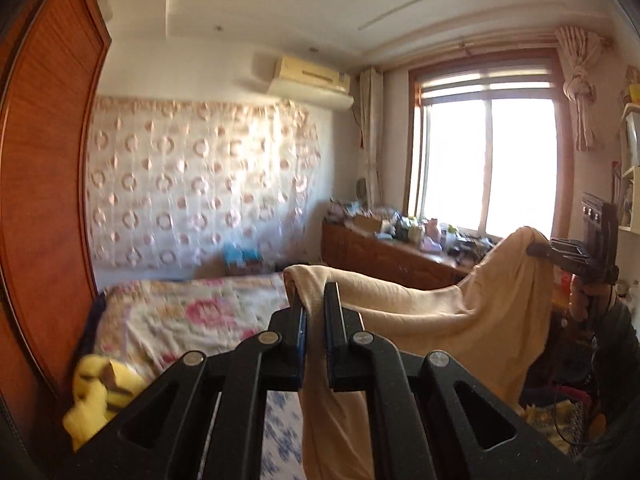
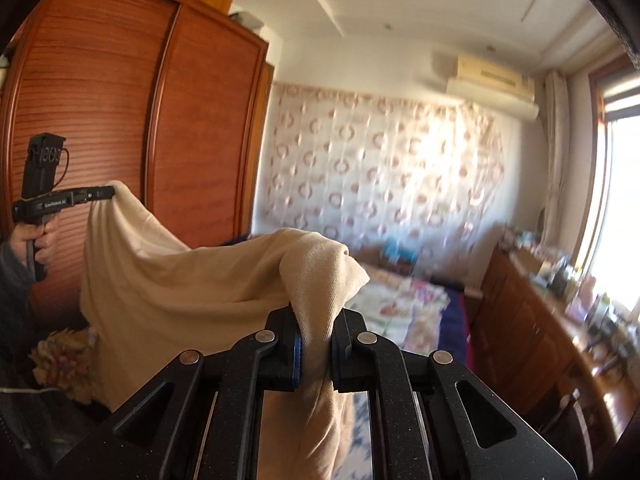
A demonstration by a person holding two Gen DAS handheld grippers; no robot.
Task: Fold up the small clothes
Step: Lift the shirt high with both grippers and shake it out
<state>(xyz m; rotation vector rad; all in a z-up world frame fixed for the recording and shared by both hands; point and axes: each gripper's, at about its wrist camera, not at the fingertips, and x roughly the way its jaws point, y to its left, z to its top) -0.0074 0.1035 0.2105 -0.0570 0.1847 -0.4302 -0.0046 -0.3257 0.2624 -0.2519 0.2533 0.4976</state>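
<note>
Sunlit bedroom, floral-quilted bed [image 1: 188,312] below: a plain cream knit garment [image 1: 472,312] hangs in the air, stretched sideways between both hands. Left gripper [image 1: 315,320] fingers are clamped on one top corner, right gripper [image 2: 316,340] fingers on the other; cloth sags between, wrinkled, lower edge dangling.

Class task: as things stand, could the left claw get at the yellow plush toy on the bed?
Probably not yet. The left claw is shut on the cream garment, held up with the right claw. The yellow plush toy lies uncovered below on the bed.
</note>
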